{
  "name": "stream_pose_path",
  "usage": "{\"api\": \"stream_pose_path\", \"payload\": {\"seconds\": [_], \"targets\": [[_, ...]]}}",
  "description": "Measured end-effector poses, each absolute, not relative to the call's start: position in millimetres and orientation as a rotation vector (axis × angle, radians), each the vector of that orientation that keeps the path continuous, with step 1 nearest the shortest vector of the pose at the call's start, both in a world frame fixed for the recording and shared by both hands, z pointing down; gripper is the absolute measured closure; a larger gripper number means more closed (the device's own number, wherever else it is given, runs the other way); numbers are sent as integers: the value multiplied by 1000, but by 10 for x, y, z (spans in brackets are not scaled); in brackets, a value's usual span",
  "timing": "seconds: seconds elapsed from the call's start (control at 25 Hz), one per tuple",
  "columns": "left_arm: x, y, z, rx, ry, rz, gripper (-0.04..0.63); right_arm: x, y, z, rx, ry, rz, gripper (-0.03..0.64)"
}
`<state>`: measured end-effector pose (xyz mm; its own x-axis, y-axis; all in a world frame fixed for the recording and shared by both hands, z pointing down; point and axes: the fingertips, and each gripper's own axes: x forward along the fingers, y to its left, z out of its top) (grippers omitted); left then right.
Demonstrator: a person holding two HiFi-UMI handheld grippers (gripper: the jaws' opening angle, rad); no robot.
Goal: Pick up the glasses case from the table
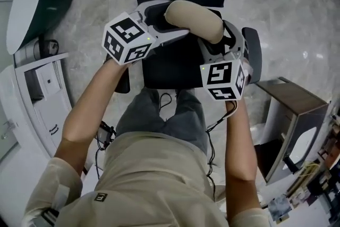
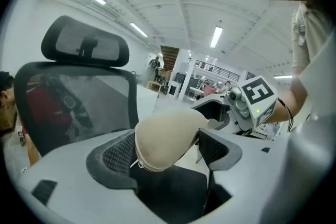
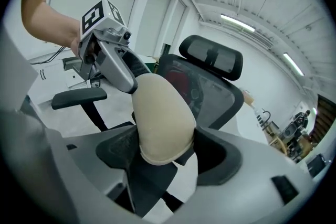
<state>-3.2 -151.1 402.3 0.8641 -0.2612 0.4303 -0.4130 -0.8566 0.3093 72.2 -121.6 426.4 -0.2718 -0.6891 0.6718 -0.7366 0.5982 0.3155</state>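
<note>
Clamping the case [image 1: 194, 19] end to end, left gripper [image 2: 165, 152] and right gripper [image 3: 167, 155] hold it above a chair [image 1: 170, 69], apparently sharing its weight.

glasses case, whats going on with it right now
A person holds the beige glasses case in the air with both tools, one at each end. The left tool is shut on one end and the right tool on the other, so the case spans between them. It rests on no table and hangs above the seat of a black office chair.
</note>
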Motion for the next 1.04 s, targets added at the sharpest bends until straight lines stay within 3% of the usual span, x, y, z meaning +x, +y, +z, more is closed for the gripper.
{"api": "stream_pose_path", "payload": {"seconds": [0.44, 1.04], "targets": [[-207, -1076, 2768, 2836, -496, 449, 218, 562, -816, 2998, 1241, -1963, -120, 288], [-459, -306, 1898, 2941, -486, 344, 218, 317, -34, 2090, 1295, -1928, -258, 288]]}}
